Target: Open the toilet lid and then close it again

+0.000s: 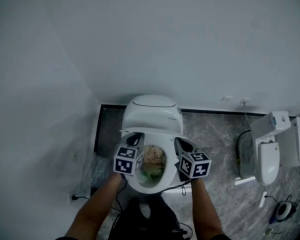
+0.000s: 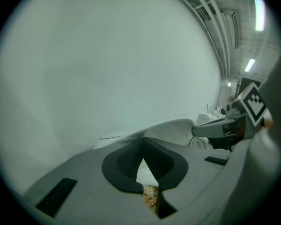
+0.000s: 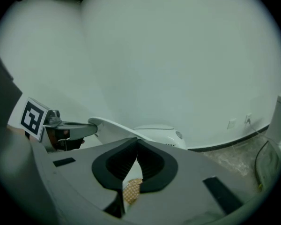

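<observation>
Flanking toilet lid (image 1: 152, 121), closed: left gripper (image 1: 136, 136); right gripper (image 1: 179, 142).

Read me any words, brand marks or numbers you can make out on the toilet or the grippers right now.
Nothing legible.
On the toilet: a small dark print line and a round badge, both too small to read.
On the left gripper and right gripper: only black-and-white square markers on their cubes, no letters or numbers.
</observation>
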The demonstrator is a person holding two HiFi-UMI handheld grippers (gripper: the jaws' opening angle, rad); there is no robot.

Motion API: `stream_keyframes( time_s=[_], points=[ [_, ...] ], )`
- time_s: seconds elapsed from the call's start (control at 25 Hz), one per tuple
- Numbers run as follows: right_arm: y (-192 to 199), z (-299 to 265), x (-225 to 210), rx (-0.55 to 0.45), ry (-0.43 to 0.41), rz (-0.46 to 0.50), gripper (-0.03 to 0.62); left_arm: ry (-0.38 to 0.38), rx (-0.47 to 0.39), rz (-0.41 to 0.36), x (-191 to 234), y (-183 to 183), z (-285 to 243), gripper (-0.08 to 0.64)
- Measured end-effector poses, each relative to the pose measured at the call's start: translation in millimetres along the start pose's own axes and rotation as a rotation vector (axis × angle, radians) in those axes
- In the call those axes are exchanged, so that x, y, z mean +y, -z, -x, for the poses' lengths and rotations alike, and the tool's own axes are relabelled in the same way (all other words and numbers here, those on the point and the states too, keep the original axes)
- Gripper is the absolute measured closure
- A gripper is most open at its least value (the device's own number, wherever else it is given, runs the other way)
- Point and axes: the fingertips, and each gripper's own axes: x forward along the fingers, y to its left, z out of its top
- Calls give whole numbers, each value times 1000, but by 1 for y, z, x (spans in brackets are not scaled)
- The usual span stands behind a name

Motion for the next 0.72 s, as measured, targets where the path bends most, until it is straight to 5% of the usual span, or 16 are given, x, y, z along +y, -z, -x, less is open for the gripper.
stream_keyframes(
  time_s=[0.2, 0.72],
  points=[
    [-24, 1, -12, -35, 9, 99, 578, -36, -8, 10, 8, -17, -16, 551],
    [-62, -37, -41, -25, -13, 147, 492, -93, -25, 27, 29, -51, -49, 551]
  ],
)
